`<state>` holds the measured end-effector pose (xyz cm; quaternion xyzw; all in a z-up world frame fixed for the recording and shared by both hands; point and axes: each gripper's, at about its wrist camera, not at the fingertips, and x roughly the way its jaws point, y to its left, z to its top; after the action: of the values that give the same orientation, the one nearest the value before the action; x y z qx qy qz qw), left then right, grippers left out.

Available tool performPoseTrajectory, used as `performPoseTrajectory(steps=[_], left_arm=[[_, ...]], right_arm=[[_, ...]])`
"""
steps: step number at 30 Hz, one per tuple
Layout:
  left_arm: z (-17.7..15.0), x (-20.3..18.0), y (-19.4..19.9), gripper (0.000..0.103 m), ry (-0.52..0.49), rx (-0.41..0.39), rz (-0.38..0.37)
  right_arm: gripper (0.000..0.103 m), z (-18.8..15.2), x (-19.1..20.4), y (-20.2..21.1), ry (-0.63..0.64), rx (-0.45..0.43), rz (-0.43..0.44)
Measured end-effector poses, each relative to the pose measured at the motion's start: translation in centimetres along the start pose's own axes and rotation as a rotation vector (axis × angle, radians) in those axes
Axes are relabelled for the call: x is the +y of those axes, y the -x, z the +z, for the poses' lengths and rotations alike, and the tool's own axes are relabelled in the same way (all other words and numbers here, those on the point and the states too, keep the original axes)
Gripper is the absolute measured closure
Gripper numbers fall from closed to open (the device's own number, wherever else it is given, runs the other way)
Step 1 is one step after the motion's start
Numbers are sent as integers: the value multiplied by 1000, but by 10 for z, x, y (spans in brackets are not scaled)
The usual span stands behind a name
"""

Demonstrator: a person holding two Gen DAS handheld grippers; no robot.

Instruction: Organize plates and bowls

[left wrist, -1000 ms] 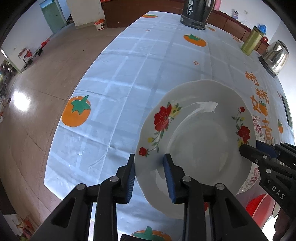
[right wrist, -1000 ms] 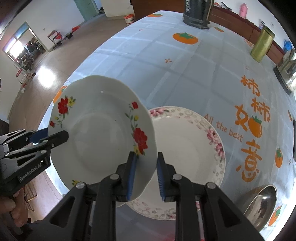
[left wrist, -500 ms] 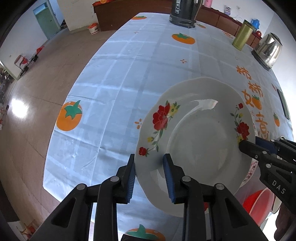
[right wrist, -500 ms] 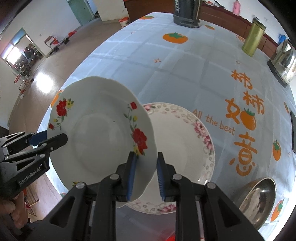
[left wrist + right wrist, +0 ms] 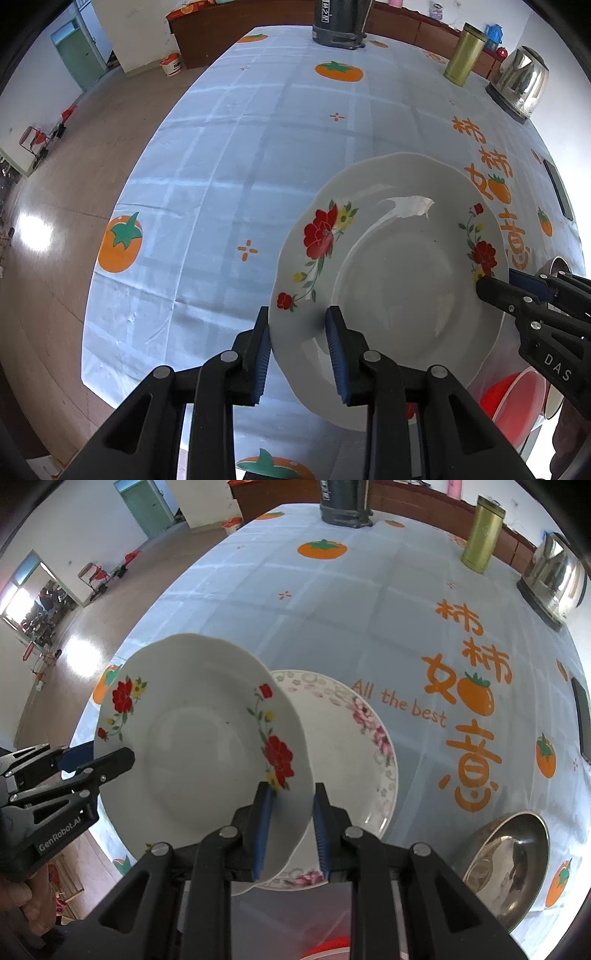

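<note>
While sunlight is glaring off the brown floor at left, both grippers, left and right, are clenching one red-flowered plate above the persimmon-print tablecloth, over a pink-flowered plate.

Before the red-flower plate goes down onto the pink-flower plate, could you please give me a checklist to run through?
1. Left gripper grips the red-flower plate at its rim: ok, rim sits between the jaws.
2. Right gripper grips the opposite rim: ok.
3. Plate clear of the table: ok, it is held in the air and tilted.
4. Pink-flower plate free to receive it: ok, nothing lies on its visible part; the near-left portion is hidden by the held plate.
5. Held plate centred over the pink-flower plate: not ok, it overlaps only that plate's left side.
6. Steel bowl out of the way: ok, it stands apart to the right.
</note>
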<state>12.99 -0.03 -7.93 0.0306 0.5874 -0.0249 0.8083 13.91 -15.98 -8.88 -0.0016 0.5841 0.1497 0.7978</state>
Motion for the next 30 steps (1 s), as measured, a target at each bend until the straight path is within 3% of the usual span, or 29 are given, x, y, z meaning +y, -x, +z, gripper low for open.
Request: performPoseTrajectory(steps=[30], left_arm=[[15, -47, -4, 72, -91, 8, -21]], right_arm=[[80, 2, -43, 12, -74, -17, -47]])
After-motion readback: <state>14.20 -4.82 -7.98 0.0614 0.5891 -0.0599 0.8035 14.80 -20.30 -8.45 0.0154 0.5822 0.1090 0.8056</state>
